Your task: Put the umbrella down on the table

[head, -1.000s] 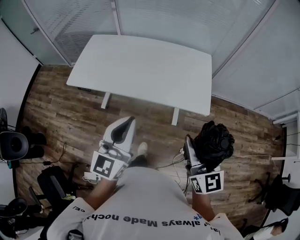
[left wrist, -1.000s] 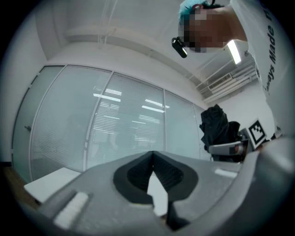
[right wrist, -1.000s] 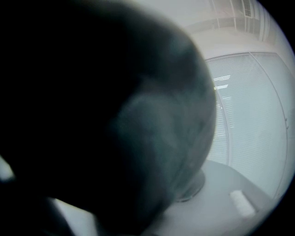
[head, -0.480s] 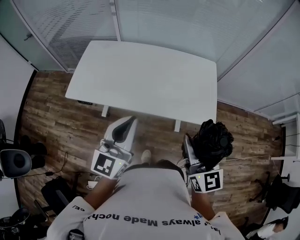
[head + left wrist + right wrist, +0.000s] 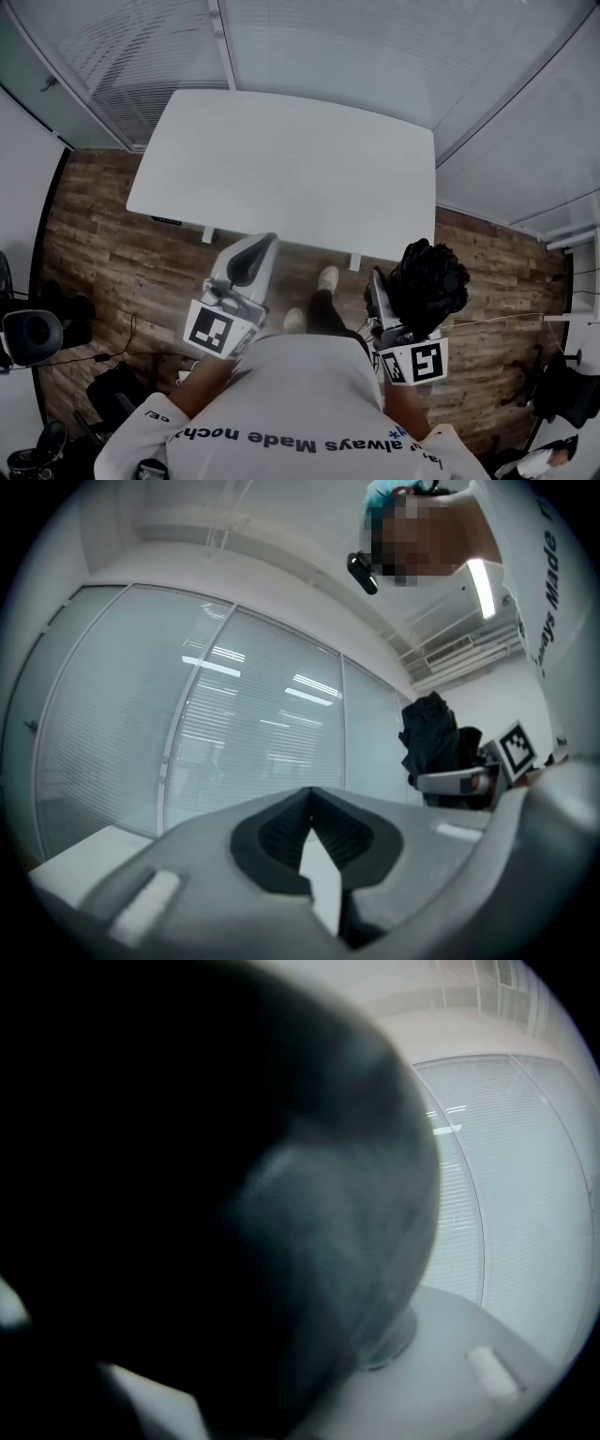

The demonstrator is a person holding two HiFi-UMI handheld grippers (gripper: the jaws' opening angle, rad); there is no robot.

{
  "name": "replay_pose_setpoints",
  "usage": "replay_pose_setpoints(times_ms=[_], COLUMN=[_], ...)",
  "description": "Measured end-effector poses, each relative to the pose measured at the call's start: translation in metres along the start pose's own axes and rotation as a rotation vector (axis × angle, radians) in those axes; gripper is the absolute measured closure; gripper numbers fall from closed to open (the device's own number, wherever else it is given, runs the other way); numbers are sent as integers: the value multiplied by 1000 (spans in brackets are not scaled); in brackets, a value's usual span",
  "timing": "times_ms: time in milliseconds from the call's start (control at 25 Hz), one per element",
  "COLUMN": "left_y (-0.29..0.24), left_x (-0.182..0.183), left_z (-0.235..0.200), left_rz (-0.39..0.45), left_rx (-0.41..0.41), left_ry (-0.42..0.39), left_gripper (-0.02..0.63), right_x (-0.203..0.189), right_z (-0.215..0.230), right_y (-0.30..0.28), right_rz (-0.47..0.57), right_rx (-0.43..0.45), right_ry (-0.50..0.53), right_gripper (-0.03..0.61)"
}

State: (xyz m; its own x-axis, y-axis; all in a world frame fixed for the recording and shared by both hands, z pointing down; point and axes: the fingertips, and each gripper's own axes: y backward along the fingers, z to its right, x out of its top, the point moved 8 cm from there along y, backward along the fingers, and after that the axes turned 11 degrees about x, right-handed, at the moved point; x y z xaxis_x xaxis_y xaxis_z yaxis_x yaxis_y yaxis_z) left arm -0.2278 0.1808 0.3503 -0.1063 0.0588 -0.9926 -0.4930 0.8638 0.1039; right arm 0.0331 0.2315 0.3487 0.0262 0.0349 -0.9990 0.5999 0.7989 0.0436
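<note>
While your right tongs (image 5: 381, 292) clamp the umbrella (image 5: 428, 281) short of the table (image 5: 281, 169), left tongs (image 5: 251, 259) pressed together and empty, letting go early drops it on the floor (image 5: 112, 244).

The white table (image 5: 281, 169) has drawn nearer as the person's shoe (image 5: 327, 278) steps forward.

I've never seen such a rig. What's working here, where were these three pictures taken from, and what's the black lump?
No robot: a person holds tongs in each hand. One picture comes from a camera on the head, looking down at the bare white table. The other two come from cameras riding on the tongs. The left tongs are shut and empty. The right tongs grip a folded black umbrella, which nearly fills their camera's picture. It isn't on the table yet.
</note>
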Motion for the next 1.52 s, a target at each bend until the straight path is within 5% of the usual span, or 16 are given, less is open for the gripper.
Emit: replay_pose_setpoints(times_ms=[1000, 1520], left_y=[-299, -349], left_x=[-27, -41], left_z=[15, 4], left_rz=[-28, -56], left_rx=[19, 10], left_ry=[-33, -15], left_gripper=[611, 611], right_x=[-3, -15], right_z=[288, 327], right_y=[-108, -136], right_rz=[14, -10], right_rx=[36, 25], right_ry=[-18, -34], right_gripper=[342, 342])
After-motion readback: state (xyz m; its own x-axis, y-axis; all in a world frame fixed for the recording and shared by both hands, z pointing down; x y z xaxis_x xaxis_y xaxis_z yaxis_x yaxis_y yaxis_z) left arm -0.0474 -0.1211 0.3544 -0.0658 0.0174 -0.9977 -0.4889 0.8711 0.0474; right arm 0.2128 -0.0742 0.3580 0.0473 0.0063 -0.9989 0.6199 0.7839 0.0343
